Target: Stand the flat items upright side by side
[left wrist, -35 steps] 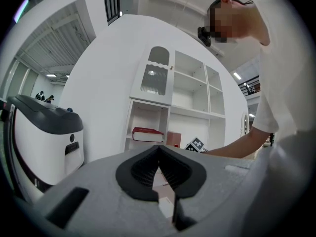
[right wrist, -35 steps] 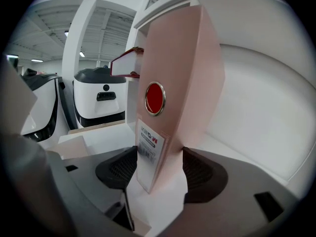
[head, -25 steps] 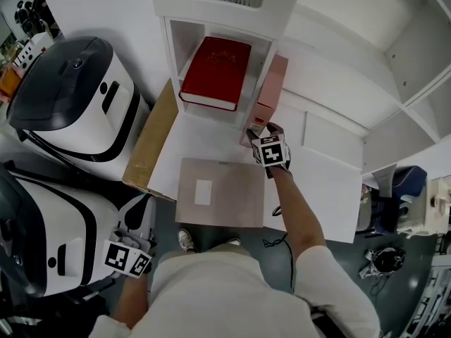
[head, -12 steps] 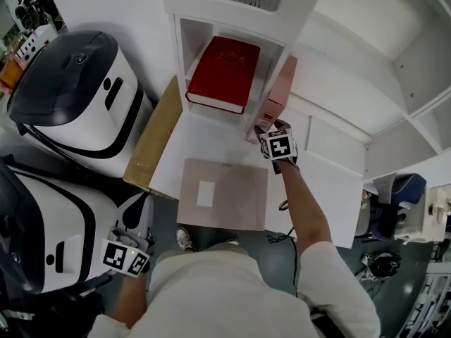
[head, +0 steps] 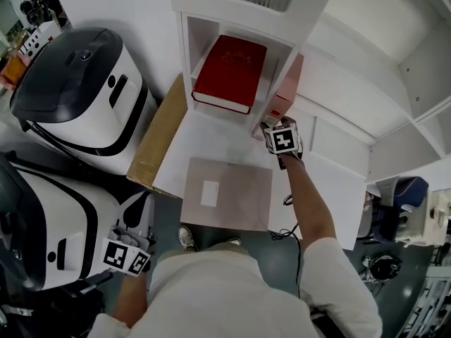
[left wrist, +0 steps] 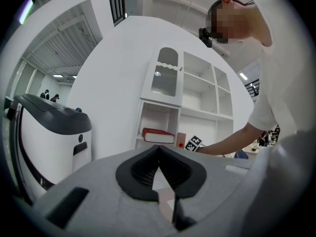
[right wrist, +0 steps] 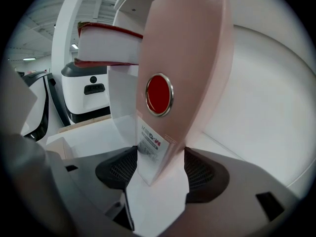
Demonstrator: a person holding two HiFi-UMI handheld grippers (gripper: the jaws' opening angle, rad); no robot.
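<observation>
A pink file box [head: 287, 90] with a red round spine button [right wrist: 159, 94] stands upright just right of the shelf cubby, and my right gripper [head: 272, 127] is shut on its lower spine [right wrist: 163, 147]. In the cubby a red book [head: 229, 72] lies flat; the right gripper view shows the red book [right wrist: 106, 44] to the left of the box. On the white table [head: 331, 196] a tan folder [head: 227, 193] lies flat in front of the cubby. My left gripper [head: 135, 224] hangs low at the left, away from the table, pads [left wrist: 148, 164] together with nothing between them.
Two white-and-black machines [head: 77, 83] [head: 49, 217] stand to the left of the table. A brown cardboard panel [head: 158, 136] lies along the table's left edge. White shelving [head: 366, 69] runs on to the right behind the table.
My right gripper with the pink box has edged a little closer to the shelf. The left gripper has stayed where it was.
</observation>
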